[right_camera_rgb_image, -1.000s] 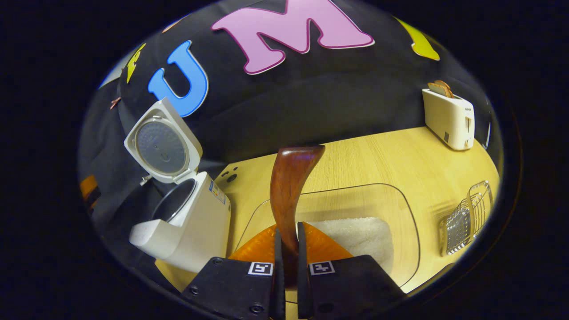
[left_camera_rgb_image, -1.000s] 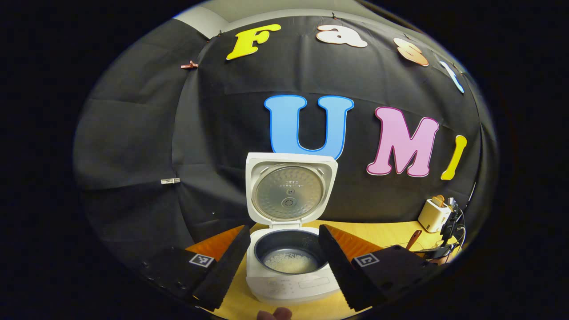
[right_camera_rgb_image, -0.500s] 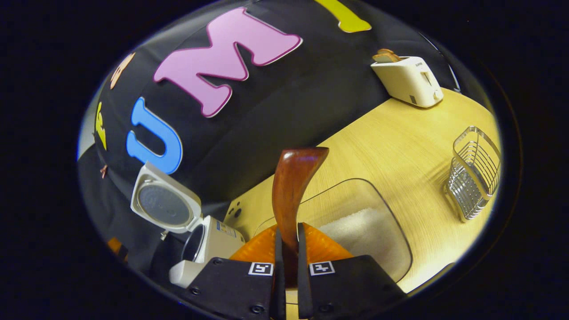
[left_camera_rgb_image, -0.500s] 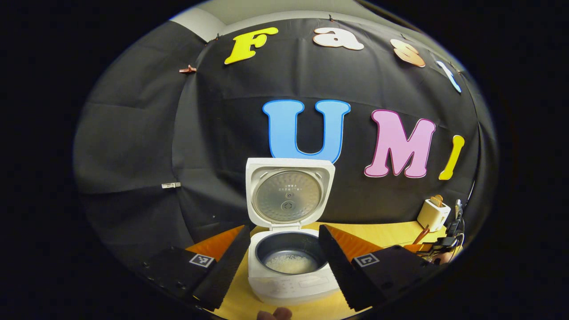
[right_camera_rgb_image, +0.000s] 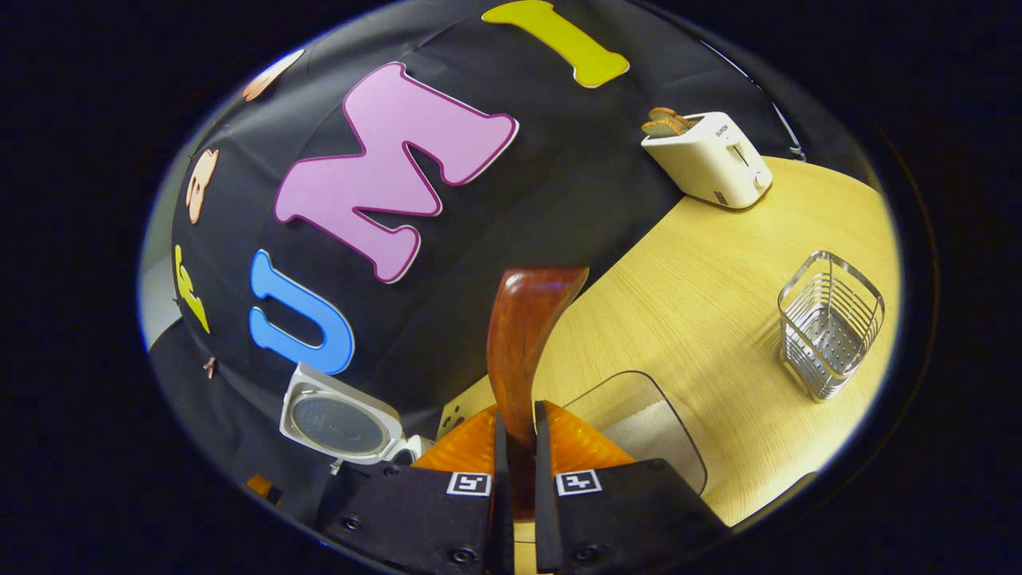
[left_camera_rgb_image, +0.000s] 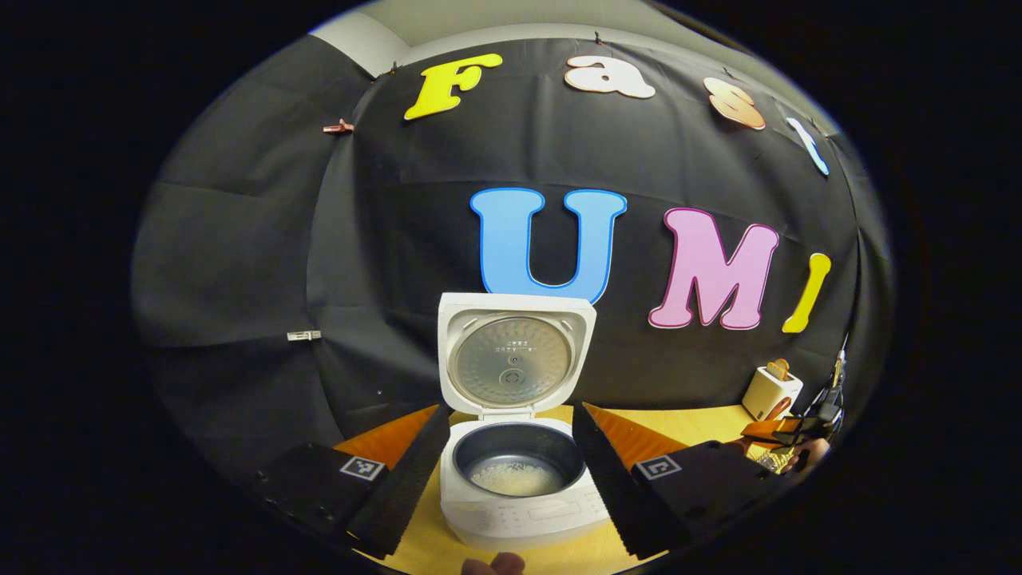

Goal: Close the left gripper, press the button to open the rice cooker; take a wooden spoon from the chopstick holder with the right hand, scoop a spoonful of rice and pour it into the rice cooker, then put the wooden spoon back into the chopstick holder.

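Observation:
The white rice cooker (left_camera_rgb_image: 519, 511) stands open, lid up, with a little rice in its dark pot (left_camera_rgb_image: 511, 477). My left gripper (left_camera_rgb_image: 507, 471) hangs open in front of it, one finger on each side of the pot, touching nothing. My right gripper (right_camera_rgb_image: 516, 435) is shut on the handle of the dark wooden spoon (right_camera_rgb_image: 523, 335), whose bowl sticks up ahead of the fingers. The wire chopstick holder (right_camera_rgb_image: 830, 323) stands on the table to the right in the right gripper view. The cooker's lid (right_camera_rgb_image: 339, 415) shows low at the left there. The right gripper and spoon (left_camera_rgb_image: 786, 427) appear far right in the left gripper view.
A clear tub with rice (right_camera_rgb_image: 647, 427) sits just beyond my right gripper. A white toaster with bread (right_camera_rgb_image: 707, 156) stands at the back of the wooden table (right_camera_rgb_image: 718, 279). A fingertip (left_camera_rgb_image: 491, 565) shows at the bottom edge of the left gripper view.
My right gripper has swung right and away from the cooker with the spoon, bringing the chopstick holder closer to centre. The left gripper has drifted slightly and stays open.

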### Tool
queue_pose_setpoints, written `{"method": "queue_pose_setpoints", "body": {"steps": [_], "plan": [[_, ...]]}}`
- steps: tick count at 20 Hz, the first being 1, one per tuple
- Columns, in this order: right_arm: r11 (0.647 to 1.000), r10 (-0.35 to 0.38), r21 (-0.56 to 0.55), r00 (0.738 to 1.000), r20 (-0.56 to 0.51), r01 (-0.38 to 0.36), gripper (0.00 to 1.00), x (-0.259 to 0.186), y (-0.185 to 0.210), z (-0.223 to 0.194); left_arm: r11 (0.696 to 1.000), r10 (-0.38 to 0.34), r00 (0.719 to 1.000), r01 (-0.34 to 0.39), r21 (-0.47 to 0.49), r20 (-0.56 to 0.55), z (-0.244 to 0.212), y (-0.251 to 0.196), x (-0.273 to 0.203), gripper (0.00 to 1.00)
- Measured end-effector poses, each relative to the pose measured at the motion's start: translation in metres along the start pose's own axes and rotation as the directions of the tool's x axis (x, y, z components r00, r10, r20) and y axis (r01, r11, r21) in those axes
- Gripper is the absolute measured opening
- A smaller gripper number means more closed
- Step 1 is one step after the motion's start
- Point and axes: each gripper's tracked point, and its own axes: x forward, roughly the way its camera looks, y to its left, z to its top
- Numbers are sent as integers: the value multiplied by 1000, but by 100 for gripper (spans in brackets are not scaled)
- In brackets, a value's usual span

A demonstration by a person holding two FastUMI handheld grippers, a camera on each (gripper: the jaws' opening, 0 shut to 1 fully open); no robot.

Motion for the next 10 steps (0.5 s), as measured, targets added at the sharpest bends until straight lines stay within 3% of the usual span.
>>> {"method": "queue_pose_setpoints", "body": {"steps": [5,10], "plan": [[997,72,31,997,31,-73,14,-9,56,27,1000,-2,1000,2,-17,10,2,2,-6,98],[987,158,35,987,18,-159,15,-3,131,26,999,17,1000,-17,-41,16,3,17,-13,98]]}}
